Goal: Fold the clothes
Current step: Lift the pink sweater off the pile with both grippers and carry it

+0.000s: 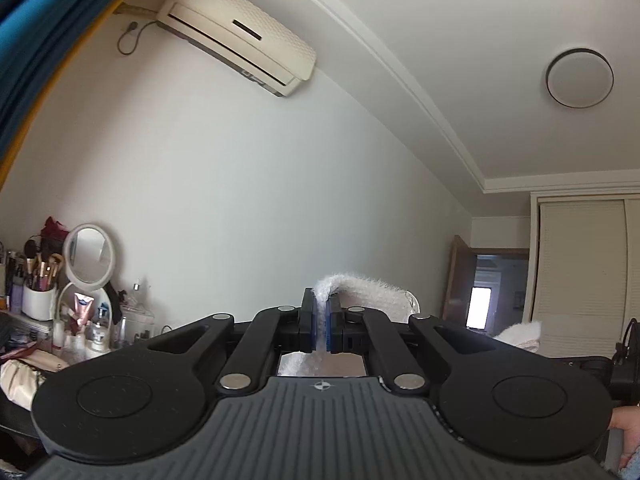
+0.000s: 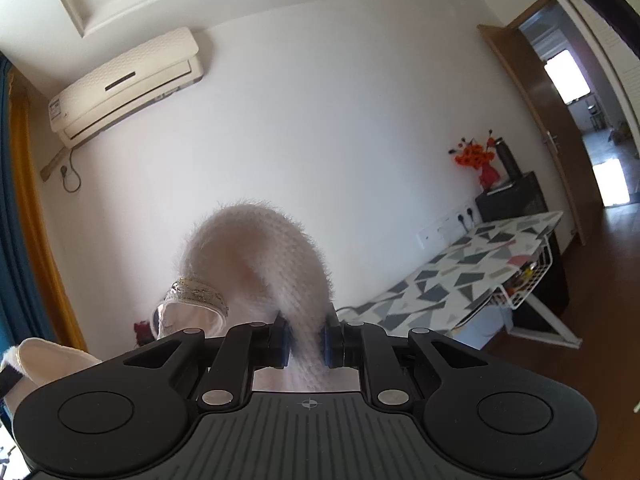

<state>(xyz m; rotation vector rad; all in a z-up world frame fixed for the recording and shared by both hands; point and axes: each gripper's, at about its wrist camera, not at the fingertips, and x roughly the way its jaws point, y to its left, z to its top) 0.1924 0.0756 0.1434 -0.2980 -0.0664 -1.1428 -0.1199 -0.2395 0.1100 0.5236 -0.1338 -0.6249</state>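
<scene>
A white fluffy knit garment is lifted in the air between both grippers. My right gripper is shut on a thick fold of it, which arches up and over the blue pads; a gold-trimmed neckline hangs at the left. In the left wrist view my left gripper is shut on a thin edge of the same garment, which curves away to the right. Both grippers point roughly level at the white wall. The rest of the garment hangs below, hidden.
An air conditioner hangs high on the wall. A dressing table with a round mirror and cosmetics stands at the left. A patterned tabletop, a black cabinet with red flowers and an open door lie to the right.
</scene>
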